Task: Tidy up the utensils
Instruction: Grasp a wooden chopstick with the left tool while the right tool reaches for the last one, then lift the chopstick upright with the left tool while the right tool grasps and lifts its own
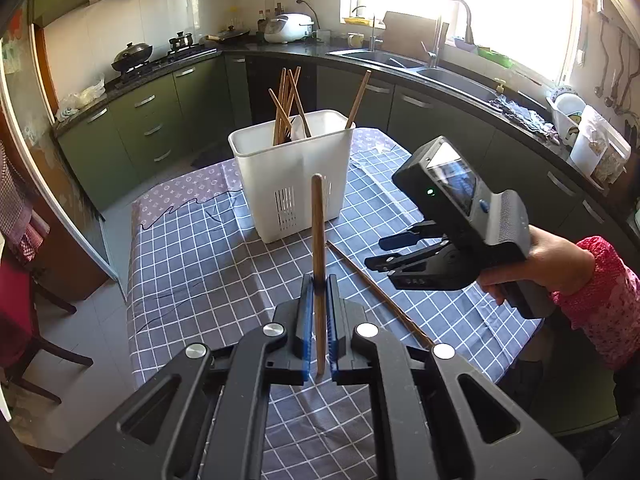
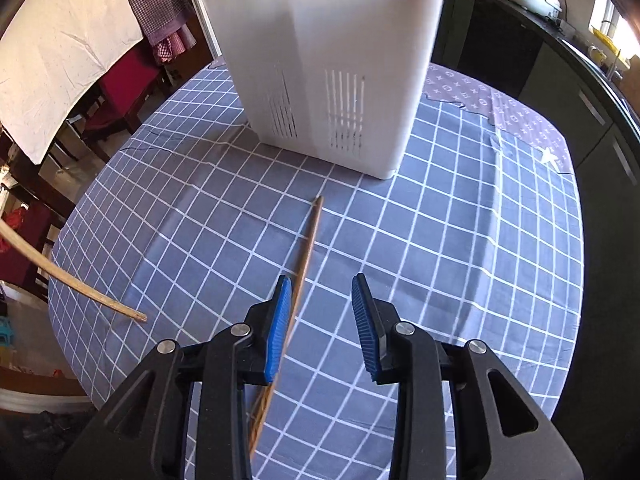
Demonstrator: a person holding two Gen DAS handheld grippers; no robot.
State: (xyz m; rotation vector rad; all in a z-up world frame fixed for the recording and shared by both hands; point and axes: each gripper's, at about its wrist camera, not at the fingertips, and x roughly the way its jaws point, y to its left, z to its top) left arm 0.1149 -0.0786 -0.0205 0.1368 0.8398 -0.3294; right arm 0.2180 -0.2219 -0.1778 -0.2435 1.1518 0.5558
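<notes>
My left gripper (image 1: 319, 280) is shut on a wooden chopstick (image 1: 318, 236) and holds it upright above the table, in front of the white utensil holder (image 1: 296, 172). The holder has several chopsticks (image 1: 286, 100) standing in it. Its tip also shows at the left of the right wrist view (image 2: 72, 284). My right gripper (image 2: 320, 292) is open and empty, low over a second chopstick (image 2: 306, 256) that lies on the checked tablecloth (image 2: 460, 260), pointing at the holder (image 2: 332, 60). That chopstick also shows in the left wrist view (image 1: 372, 288), below the right gripper (image 1: 394, 250).
The table edge drops off at the left (image 1: 130, 280) and at the right (image 2: 580, 280). Dark chairs (image 1: 24, 320) stand to the left. Kitchen counters with a stove (image 1: 136, 64) and sink (image 1: 400, 60) run behind the table.
</notes>
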